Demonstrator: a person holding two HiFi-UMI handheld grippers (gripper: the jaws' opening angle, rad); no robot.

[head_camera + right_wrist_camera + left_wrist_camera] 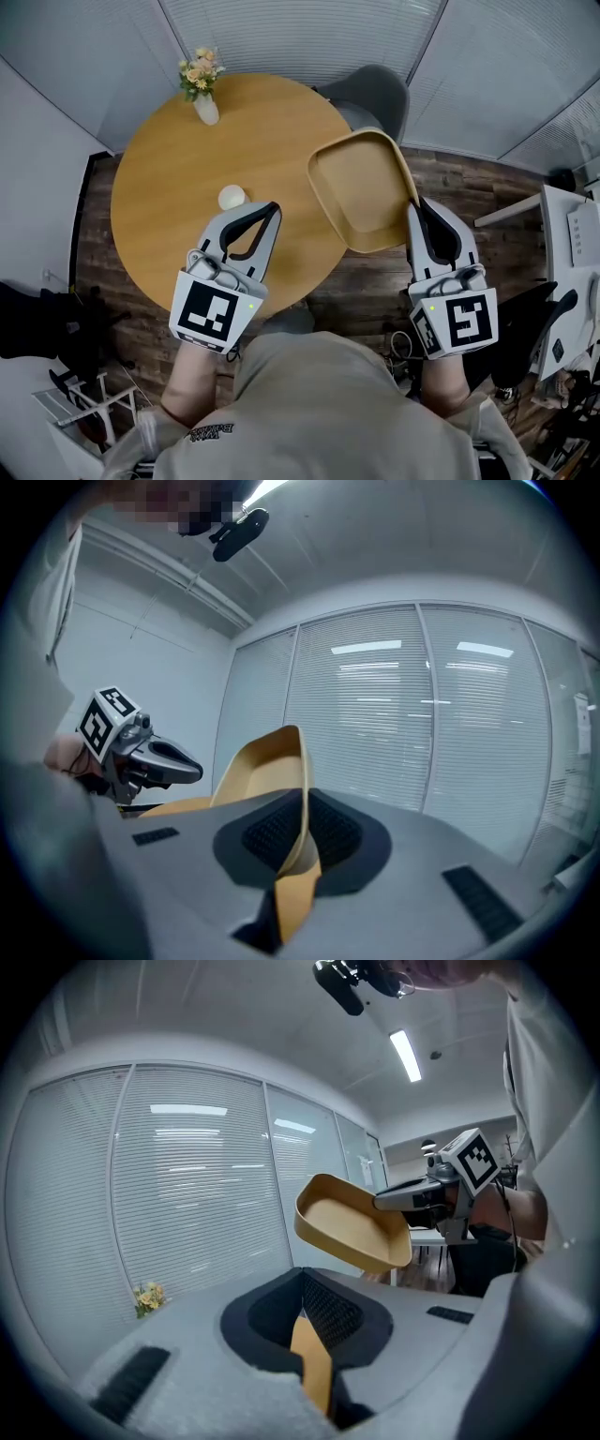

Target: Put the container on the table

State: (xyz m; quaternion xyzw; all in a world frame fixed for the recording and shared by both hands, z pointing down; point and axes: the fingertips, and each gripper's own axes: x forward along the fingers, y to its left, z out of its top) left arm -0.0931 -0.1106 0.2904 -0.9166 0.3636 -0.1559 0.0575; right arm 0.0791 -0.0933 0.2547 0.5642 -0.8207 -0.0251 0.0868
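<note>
round wooden table (169, 178) spreads ahead of both tools, with a vase of flowers (202, 89) far off to the left and a small white round thing (232, 197) just ahead-left of the left gripper (270, 212), whose jaws are closed together on nothing. to its right the tan container (361, 192) hangs tilted in the air, only partly over the table's edge, one rim pinched in the closed jaws of the right gripper (415, 211). with so one-sided a hold it may swing or slip; set down this far out, it could tip off the edge.
</note>
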